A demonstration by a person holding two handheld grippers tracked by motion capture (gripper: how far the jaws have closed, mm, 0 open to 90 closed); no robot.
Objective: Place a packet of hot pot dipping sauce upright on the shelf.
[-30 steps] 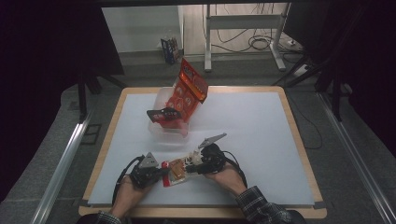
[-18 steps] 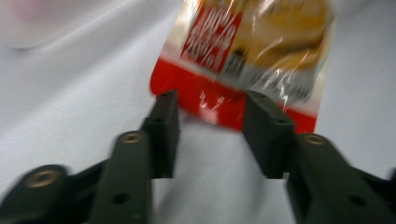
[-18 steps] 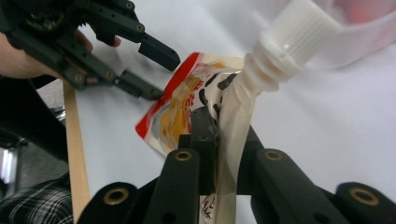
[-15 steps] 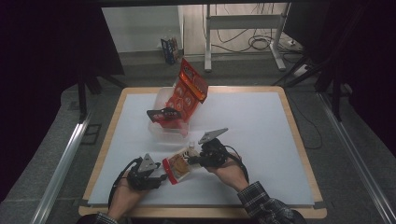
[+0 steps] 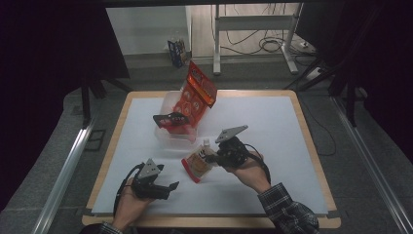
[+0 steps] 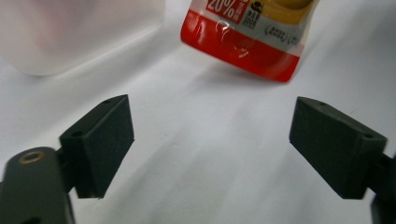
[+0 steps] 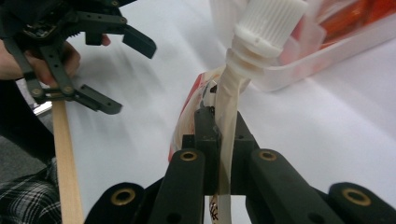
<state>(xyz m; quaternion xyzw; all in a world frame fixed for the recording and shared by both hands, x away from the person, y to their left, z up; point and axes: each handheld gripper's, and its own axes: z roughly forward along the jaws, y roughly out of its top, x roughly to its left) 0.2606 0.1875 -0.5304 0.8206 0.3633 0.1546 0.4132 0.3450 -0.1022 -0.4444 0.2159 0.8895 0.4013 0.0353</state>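
Left hand-held gripper (image 5: 168, 187) open, off the pouch (image 5: 197, 165); pouch higher.

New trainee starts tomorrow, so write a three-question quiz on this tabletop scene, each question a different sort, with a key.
1. True or false: the left gripper is clamped on the spouted pouch.
2. Multiple choice: where does the right gripper hold the pouch? A) by the white cap B) on the flat upper part just below the spout C) by the red bottom edge
3. Fill in: the orange snack bag stands tilted in a clear plastic ____.

Key
1. False: its jaws stand open over bare table, and have just been opening, the pouch beyond them.
2. B
3. container
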